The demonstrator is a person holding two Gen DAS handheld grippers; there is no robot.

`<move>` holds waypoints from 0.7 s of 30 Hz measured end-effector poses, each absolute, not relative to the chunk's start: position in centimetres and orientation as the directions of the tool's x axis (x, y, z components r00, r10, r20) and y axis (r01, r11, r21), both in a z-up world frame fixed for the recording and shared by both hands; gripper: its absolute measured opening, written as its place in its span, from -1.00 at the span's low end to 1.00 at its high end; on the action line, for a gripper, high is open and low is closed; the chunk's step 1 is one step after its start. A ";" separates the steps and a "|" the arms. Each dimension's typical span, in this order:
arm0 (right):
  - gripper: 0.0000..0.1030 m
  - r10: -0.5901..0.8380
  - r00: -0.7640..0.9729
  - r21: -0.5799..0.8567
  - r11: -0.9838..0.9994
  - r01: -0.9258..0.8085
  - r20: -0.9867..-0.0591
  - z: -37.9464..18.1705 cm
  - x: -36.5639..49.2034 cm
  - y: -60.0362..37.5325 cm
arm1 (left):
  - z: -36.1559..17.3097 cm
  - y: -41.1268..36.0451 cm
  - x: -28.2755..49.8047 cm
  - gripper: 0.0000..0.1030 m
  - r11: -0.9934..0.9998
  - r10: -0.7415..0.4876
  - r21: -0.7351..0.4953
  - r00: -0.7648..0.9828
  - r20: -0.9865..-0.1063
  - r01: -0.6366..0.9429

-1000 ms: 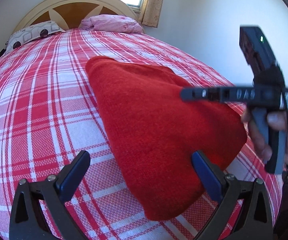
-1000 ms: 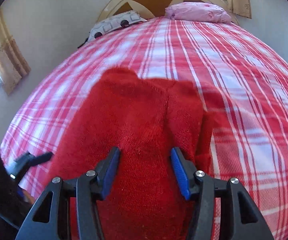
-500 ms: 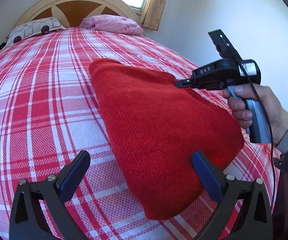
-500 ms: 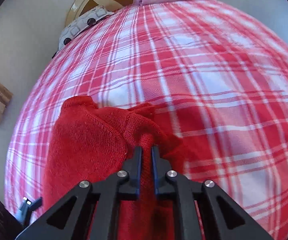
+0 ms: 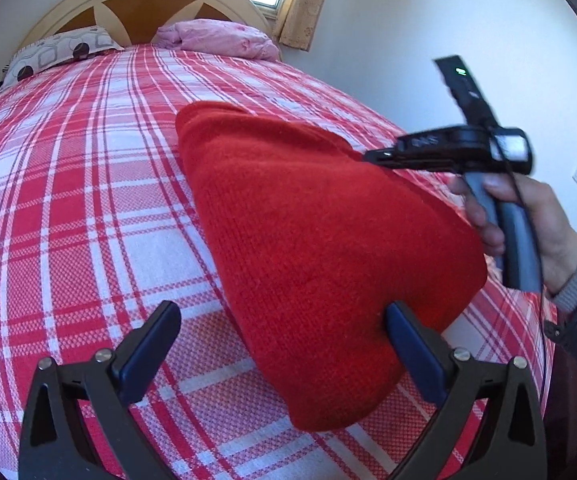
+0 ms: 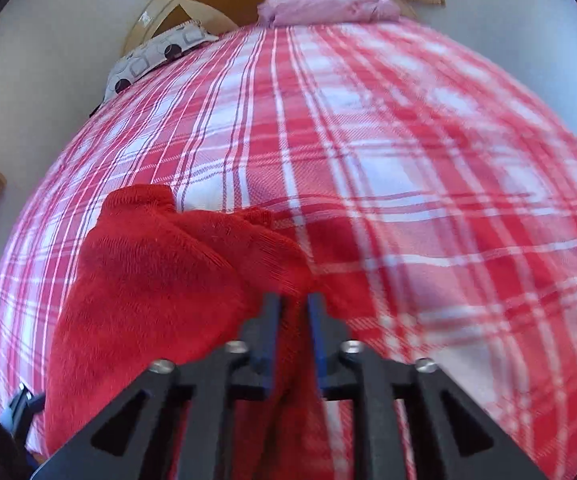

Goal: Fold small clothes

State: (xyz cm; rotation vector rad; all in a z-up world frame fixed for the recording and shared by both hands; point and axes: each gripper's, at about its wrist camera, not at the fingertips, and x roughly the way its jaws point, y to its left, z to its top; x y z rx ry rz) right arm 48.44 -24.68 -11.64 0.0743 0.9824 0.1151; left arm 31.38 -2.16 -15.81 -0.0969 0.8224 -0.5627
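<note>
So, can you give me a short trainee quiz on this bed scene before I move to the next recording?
1. True or false: the left hand-held gripper stands wide open.
2. What colour is the knit garment lying on the plaid bedspread?
3. What lies beside the pink bundle at the headboard? A: a patterned grey pillow. B: a folded towel. C: a book.
Key: 1 true; 2 red; 3 A.
</note>
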 end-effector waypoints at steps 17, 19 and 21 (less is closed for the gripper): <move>-0.29 0.310 0.554 0.188 0.945 -0.266 -0.773 -12.7 38.6 -22.3 | -16.1 -3.2 30.8 1.00 0.860 -0.473 -0.237 0.529 -0.704 0.453; -0.26 0.257 0.589 0.115 0.957 -0.267 -0.766 -11.3 37.9 -21.9 | -16.0 -3.1 30.8 1.00 0.864 -0.466 -0.234 0.535 -0.704 0.445; -0.26 0.274 0.639 0.115 0.953 -0.280 -0.719 -9.6 36.3 -21.8 | -16.0 -2.5 30.9 1.00 0.866 -0.473 -0.254 0.545 -0.692 0.430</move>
